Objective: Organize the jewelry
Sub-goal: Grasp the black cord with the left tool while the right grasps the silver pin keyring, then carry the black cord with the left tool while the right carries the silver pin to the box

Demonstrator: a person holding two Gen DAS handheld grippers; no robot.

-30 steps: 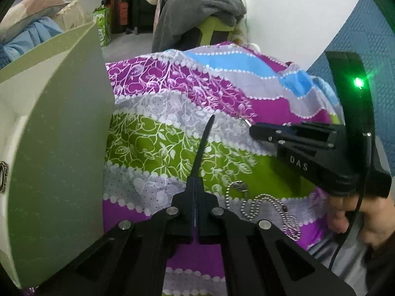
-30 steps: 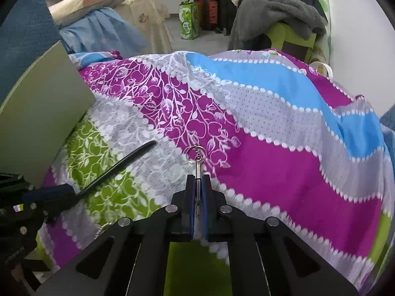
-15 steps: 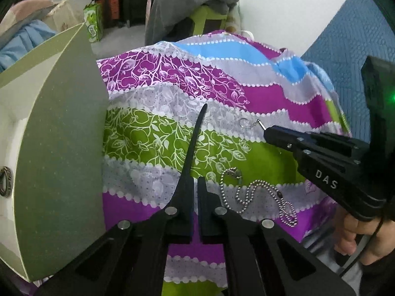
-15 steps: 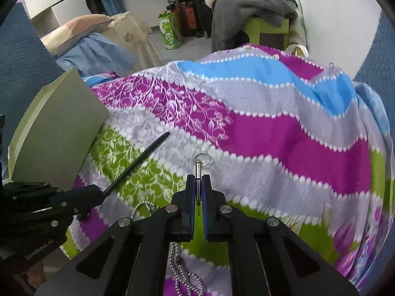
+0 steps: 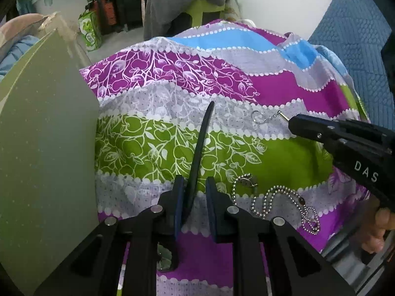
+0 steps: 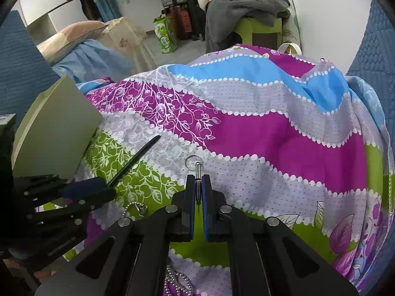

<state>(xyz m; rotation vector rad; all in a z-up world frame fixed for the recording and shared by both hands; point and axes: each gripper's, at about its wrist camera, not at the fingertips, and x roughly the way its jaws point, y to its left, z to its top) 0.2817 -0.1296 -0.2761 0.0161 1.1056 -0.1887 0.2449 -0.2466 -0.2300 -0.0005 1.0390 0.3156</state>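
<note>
My left gripper (image 5: 193, 185) has its jaws slightly parted around a thin black curved piece (image 5: 200, 143) that sticks forward over the bedspread; it also shows in the right wrist view (image 6: 134, 161). My right gripper (image 6: 197, 185) is shut on a small silver pendant with a ring (image 6: 193, 162), held just above the cloth; the pendant also shows in the left wrist view (image 5: 265, 118). A silver ball chain (image 5: 279, 201) lies coiled on the bedspread between the grippers. A pale green jewelry box (image 5: 44, 153) stands open at the left.
The colourful striped bedspread (image 6: 271, 128) covers the work surface. A blue quilted headboard (image 5: 358, 24) rises at the right. A chair with grey clothes (image 6: 242, 5) and a green bag (image 6: 165, 34) stand on the floor beyond.
My left gripper's jaws have parted a little around the black piece. Both grippers have pulled back and risen slightly; the right still holds the pendant.
</note>
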